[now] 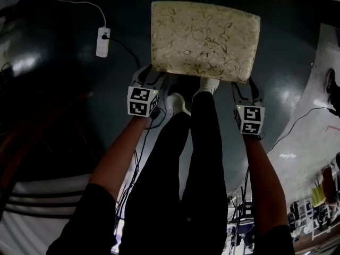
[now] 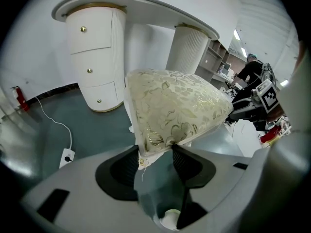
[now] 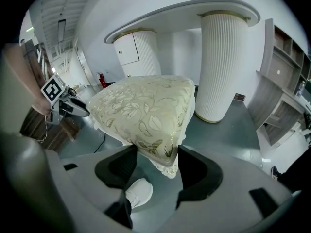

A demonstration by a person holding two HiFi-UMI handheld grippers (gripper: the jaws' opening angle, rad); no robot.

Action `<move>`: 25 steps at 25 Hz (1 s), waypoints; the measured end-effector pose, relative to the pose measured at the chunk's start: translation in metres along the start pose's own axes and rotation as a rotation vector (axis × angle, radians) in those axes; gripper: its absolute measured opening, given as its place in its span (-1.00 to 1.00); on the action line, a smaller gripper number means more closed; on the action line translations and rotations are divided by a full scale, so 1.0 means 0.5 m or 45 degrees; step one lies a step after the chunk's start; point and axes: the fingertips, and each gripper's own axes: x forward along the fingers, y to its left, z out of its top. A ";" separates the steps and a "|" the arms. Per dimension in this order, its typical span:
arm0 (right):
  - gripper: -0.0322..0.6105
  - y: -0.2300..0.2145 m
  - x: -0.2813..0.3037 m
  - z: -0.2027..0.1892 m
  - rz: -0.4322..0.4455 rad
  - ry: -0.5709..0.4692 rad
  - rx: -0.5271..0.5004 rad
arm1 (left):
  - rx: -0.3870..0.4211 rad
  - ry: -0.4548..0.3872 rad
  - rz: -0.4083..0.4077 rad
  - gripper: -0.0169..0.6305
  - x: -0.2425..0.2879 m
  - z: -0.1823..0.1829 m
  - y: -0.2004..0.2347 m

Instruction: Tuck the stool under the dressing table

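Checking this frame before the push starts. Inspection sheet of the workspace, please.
Surface: dark glossy floor, reflecting the lights.
Job's things: stool with a gold floral cushion stands in front of the dressing table, facing the gap between its pedestals, not yet under it.
Clutter: power strip on the floor left of the stool.
Grippers: left gripper closed on the cushion's near left corner; right gripper closed on the near right corner.
Cables: white cable and black cable run from the power strip; another dark cable crosses the floor at right.
Surroundings: grey shelving right of the table; a person further back.
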 end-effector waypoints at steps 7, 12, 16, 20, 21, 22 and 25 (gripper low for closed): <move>-0.10 0.005 -0.001 -0.002 0.011 -0.001 0.013 | 0.006 0.016 0.011 -0.25 -0.002 0.004 0.003; -0.11 0.002 -0.001 0.003 0.017 -0.023 0.010 | -0.016 -0.011 0.044 -0.25 -0.004 0.006 0.001; -0.11 0.001 0.001 0.000 -0.004 -0.067 0.008 | -0.011 -0.054 0.057 -0.25 -0.001 0.002 0.002; -0.11 -0.001 -0.001 -0.004 -0.009 -0.081 0.005 | -0.015 -0.081 0.065 -0.25 0.001 -0.005 -0.004; -0.11 -0.002 0.000 0.000 -0.008 -0.085 0.002 | -0.013 -0.084 0.069 -0.25 0.001 -0.005 -0.004; -0.11 -0.004 0.002 0.004 -0.006 -0.089 -0.004 | -0.010 -0.086 0.074 -0.25 0.002 -0.003 -0.003; -0.11 -0.005 -0.001 0.004 0.000 -0.097 -0.015 | -0.003 -0.086 0.077 -0.25 0.000 -0.005 -0.006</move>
